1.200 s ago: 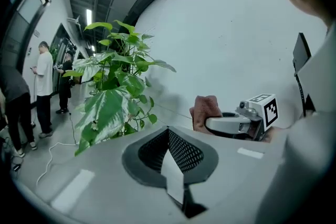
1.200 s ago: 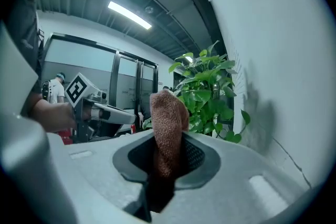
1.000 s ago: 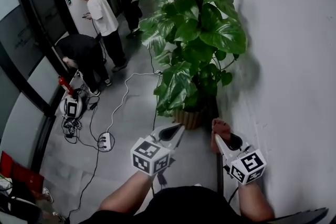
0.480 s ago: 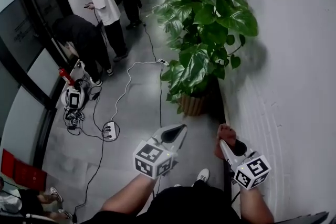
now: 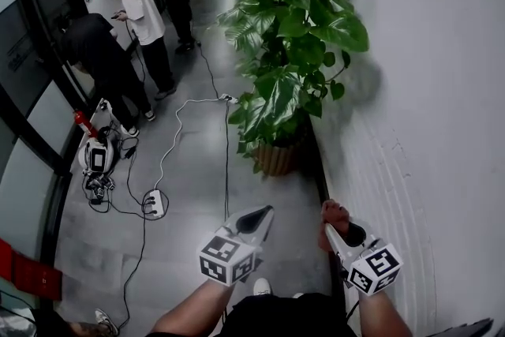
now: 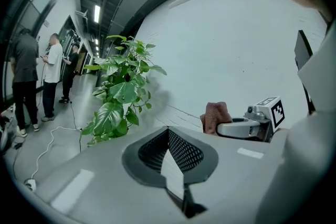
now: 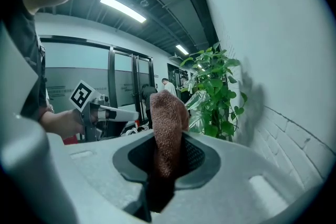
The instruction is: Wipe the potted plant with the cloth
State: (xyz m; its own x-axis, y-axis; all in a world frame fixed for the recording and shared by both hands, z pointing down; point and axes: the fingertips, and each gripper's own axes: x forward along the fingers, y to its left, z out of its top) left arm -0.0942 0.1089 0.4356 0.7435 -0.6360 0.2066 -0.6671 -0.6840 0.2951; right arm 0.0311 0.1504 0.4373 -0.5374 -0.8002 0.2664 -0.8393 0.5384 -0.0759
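Observation:
A tall potted plant [image 5: 288, 35] with broad green leaves stands in a woven pot [image 5: 275, 159] against the white wall; it also shows in the left gripper view [image 6: 118, 94] and the right gripper view [image 7: 212, 89]. My right gripper [image 5: 330, 215] is shut on a brown cloth [image 7: 167, 128], whose end sticks out past the jaws [image 5: 333, 211]. My left gripper [image 5: 259, 219] is shut with nothing in it. Both are held low, well short of the plant.
A white wall [image 5: 426, 91] runs along the right. Cables and a power strip [image 5: 151, 203] lie on the grey floor to the left, with a small machine [image 5: 95, 158] by the glass wall. Three people [image 5: 142, 20] stand down the corridor.
The view has shifted; the plant now sits a little farther up and left in the head view. Both grippers keep their hold and relative position.

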